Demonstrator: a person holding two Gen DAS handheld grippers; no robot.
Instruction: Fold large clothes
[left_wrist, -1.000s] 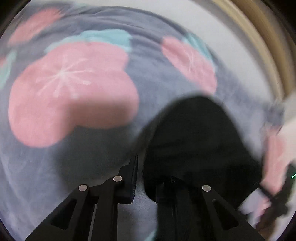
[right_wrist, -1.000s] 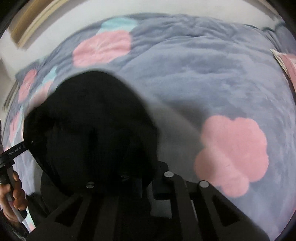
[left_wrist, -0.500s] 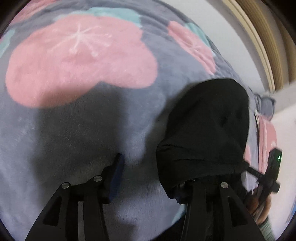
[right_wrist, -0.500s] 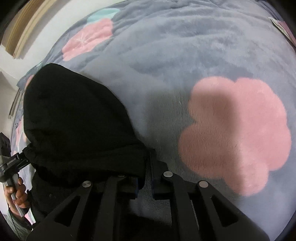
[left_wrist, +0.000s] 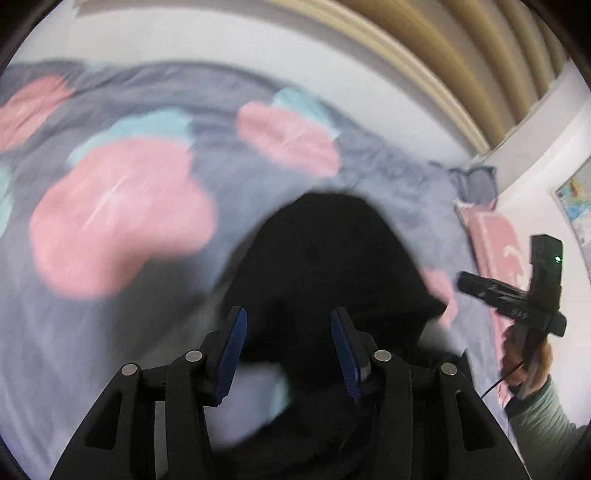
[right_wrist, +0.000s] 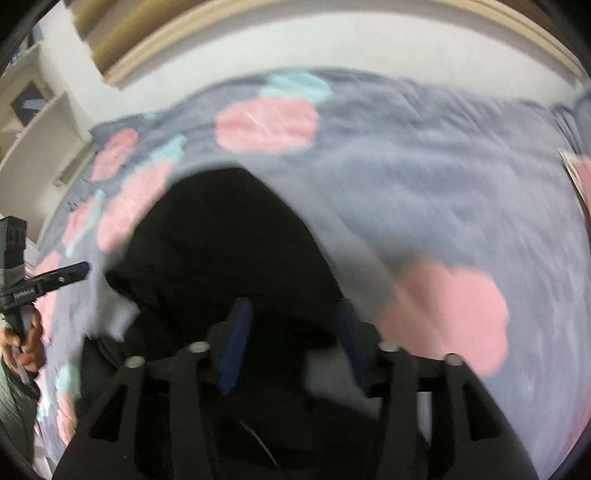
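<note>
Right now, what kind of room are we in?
Most likely a bedroom. A plush grey blanket with pink flowers spreads like bedding, with what looks like a wooden headboard against the wall behind it, and white shelves to one side. A black garment lies on the blanket.

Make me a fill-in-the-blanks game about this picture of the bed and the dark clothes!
1. The garment lying on the blanket is ____ in colour.
2. The big flowers on the blanket are ____.
3. The left gripper has its jaws ____.
4. The pads on its fingers are ____.

Missing words: black; pink; open; blue
</note>
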